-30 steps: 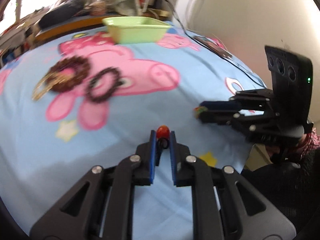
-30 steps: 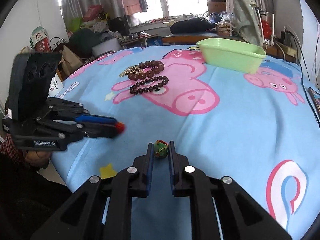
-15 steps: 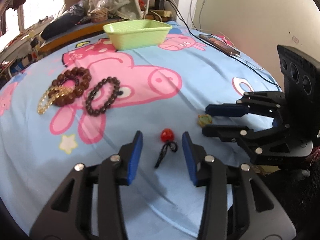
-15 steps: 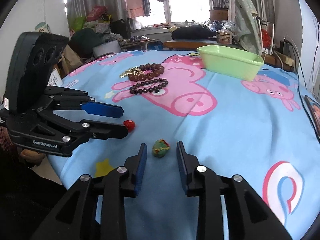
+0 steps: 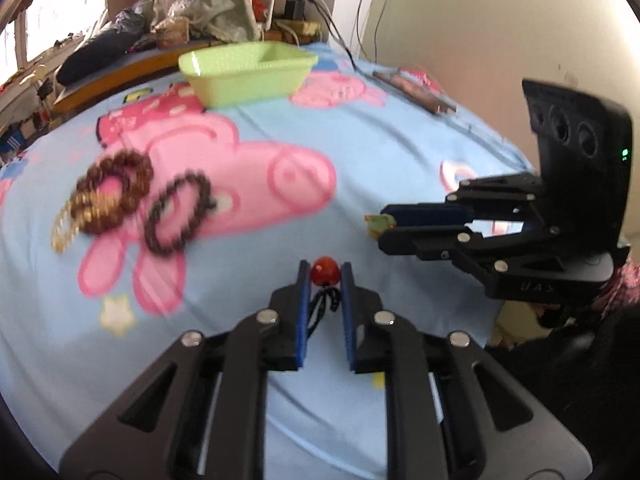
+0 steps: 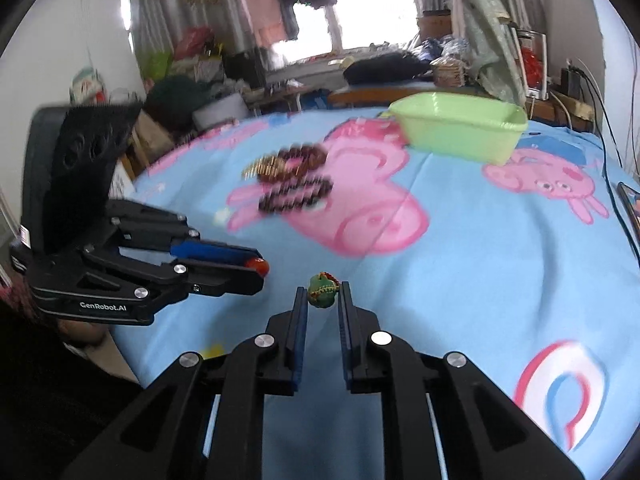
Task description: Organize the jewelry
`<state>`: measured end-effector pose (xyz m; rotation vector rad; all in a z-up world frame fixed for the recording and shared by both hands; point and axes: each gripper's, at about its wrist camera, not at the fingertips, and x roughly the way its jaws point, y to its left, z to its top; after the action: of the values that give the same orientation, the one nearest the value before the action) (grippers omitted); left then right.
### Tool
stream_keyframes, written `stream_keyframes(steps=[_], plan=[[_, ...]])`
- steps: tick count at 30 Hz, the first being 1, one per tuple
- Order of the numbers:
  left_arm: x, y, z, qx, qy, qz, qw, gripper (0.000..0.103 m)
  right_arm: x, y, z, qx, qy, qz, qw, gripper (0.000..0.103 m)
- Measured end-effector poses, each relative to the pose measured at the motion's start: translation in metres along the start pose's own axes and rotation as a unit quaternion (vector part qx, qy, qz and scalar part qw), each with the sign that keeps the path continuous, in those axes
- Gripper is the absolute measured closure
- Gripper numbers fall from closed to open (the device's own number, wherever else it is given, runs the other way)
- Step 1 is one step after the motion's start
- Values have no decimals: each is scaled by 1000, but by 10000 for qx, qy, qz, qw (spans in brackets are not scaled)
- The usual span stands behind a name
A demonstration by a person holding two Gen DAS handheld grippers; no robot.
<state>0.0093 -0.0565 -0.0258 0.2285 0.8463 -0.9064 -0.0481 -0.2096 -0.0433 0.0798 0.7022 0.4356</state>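
My left gripper (image 5: 325, 273) is shut on a red bead pendant (image 5: 325, 271) with a black cord (image 5: 320, 308) hanging between the fingers, just above the blue cartoon-print sheet. My right gripper (image 6: 323, 294) is shut on a small green knotted charm (image 6: 322, 294). Each gripper shows in the other view: the right one (image 5: 382, 224), the left one (image 6: 256, 270). A brown bead bracelet (image 5: 120, 188), a gold chain (image 5: 66, 226) and a dark bead bracelet (image 5: 176, 212) lie on the pink pig print. A green plastic tray (image 5: 248, 74) stands at the far edge.
A phone (image 5: 416, 92) with a cable lies on the sheet at the far right, also at the edge of the right wrist view (image 6: 632, 208). Cluttered furniture and hanging clothes stand behind the bed. The bed's near edge drops off below both grippers.
Half a second ago both grippers were open around the pendant and the charm lying on the sheet. Both have now shut on them and lifted slightly; the views are blurred by motion.
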Motion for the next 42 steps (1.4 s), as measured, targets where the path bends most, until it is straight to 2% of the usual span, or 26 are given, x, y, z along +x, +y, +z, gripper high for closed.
stream_keyframes(steps=[6,10,14,17,18,20,23,25,26,29,33,35,38,42], plan=[[5,25,71,28,-482,165,9987,89,-7,-48,57,343,-516,-95,9980,103],[25,57,129,-197,-623,264,9975,89,2,-94,105,487,-797,-417,9948,103],[50,77,172,-259,-645,360,9969,89,19,-129,133,641,-826,-575,9929,103],[72,88,192,-234,-593,470,9969,89,44,-151,148,719,-726,-630,9928,103],[85,92,198,-284,-498,530,9969,87,54,-158,151,801,-613,-636,9929,103],[103,103,202,-422,-250,555,9972,72,64,-167,149,1013,-474,-718,9911,103],[103,116,197,-621,-182,584,9962,72,54,-163,139,1210,-589,-636,9889,103],[78,125,187,-885,-414,398,9944,72,37,-151,128,1202,-812,-592,9877,103],[61,129,180,-996,-611,330,9926,72,30,-144,124,1196,-936,-558,9868,99],[18,139,149,-1285,-1008,353,9859,72,14,-123,102,1303,-1085,-330,9850,95],[-23,159,89,-1804,-1131,695,9746,72,19,-94,73,1612,-874,83,9830,95],[-36,167,63,-2027,-1104,848,9693,72,28,-80,65,1668,-695,234,9833,95],[-53,178,17,-2307,-951,1270,9600,72,49,-52,56,1582,-311,440,9859,95],[-63,180,-17,-2417,-872,1367,9567,72,68,-16,57,1213,-1,497,9914,95]])
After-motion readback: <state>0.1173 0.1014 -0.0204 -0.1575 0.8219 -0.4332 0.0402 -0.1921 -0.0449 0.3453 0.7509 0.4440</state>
